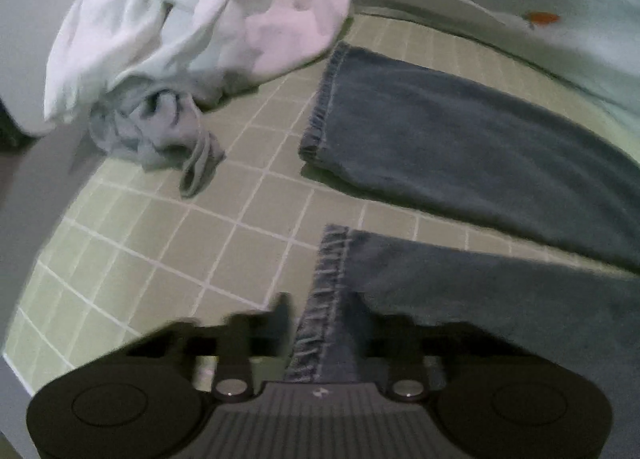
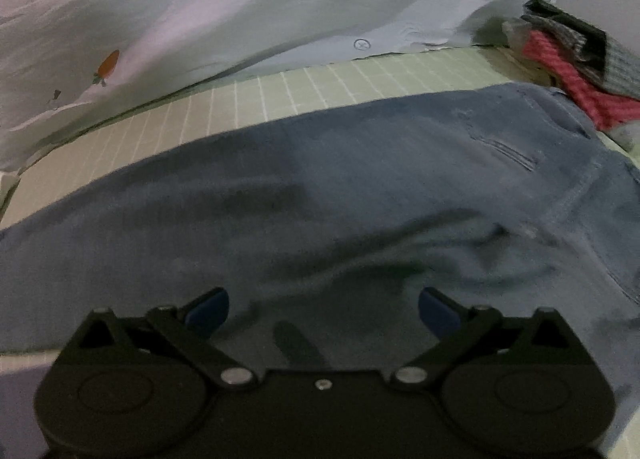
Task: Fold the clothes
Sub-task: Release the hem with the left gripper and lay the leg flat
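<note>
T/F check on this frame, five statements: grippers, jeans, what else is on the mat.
1. The left gripper is closed on a jeans hem. True.
2. The right gripper grips the jeans. False: its jaws stand wide open with the denim beyond them and nothing between the pads.
3. Both jeans legs lie stacked on each other. False: in the left wrist view the far leg lies apart, with green checked mat showing between them.
4. A crumpled pile of pale clothes sits beyond the hems. True.
5. Folded red and grey items lie past the jeans' waist end. True.
</note>
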`<move>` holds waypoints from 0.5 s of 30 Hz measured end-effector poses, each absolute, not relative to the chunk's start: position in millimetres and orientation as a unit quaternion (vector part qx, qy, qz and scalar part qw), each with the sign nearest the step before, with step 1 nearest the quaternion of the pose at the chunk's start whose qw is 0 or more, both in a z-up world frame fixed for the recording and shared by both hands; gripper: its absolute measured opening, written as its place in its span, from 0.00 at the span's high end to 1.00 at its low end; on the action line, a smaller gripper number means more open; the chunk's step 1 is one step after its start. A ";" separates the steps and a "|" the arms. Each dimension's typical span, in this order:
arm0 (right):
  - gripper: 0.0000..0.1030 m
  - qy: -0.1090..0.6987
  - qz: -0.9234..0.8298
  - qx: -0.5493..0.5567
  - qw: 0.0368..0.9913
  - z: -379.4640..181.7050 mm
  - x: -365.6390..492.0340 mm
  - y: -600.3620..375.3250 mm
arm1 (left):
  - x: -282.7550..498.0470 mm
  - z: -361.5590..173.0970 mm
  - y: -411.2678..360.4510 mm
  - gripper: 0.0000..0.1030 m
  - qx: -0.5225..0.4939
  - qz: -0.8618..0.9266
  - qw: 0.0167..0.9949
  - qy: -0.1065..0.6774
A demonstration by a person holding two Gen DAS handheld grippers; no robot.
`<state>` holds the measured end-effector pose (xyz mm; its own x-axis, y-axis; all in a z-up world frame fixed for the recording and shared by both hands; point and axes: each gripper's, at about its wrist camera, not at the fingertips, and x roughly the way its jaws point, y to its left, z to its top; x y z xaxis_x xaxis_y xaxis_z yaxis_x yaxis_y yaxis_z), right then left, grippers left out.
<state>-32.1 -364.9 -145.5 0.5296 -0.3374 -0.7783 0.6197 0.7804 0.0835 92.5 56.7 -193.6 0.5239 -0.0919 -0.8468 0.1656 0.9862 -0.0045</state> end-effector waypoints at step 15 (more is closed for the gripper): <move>0.01 0.368 -0.333 0.251 0.831 -139.8 -129.9 -407.7 | 80.8 -176.1 109.3 0.75 -0.030 0.039 0.876 0.480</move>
<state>-129.9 -407.7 -139.8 0.5076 -0.3684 -0.7789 0.7383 0.6520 0.1727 80.8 109.3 -176.1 0.5352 0.0399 -0.8438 -0.0981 0.9951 -0.0152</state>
